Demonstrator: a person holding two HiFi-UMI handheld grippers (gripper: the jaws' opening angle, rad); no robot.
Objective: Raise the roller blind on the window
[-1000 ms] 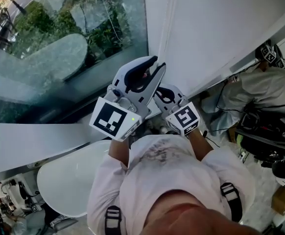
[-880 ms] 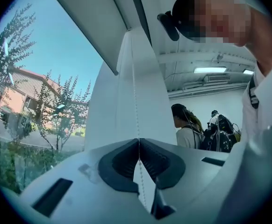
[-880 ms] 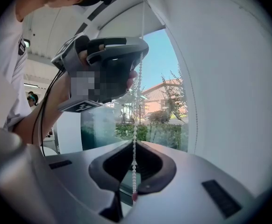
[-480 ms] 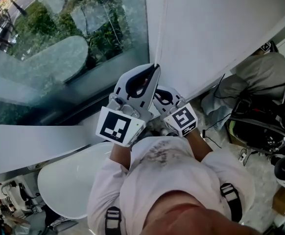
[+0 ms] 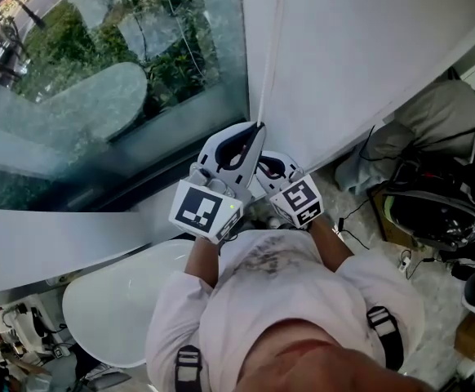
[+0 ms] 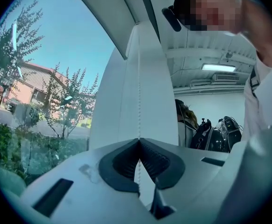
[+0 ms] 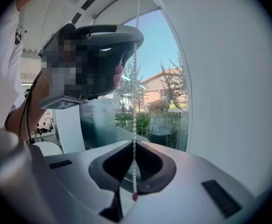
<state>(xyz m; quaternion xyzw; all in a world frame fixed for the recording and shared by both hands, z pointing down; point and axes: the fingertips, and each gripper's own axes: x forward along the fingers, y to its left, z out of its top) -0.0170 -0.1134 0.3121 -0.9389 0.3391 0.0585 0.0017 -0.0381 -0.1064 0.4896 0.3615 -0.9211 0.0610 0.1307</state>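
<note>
Between left tongs, bead chain.

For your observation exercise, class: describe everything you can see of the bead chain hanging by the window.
The bead chain is a thin string of small white beads, plastic by its look. It hangs straight and nearly vertical close to the window glass. Two claws are shut on it: the left claw pinches it higher up, and the right claw just below. Past the right claw's tips a short length runs on and ends in a small reddish piece. Its top runs out of view.
</note>
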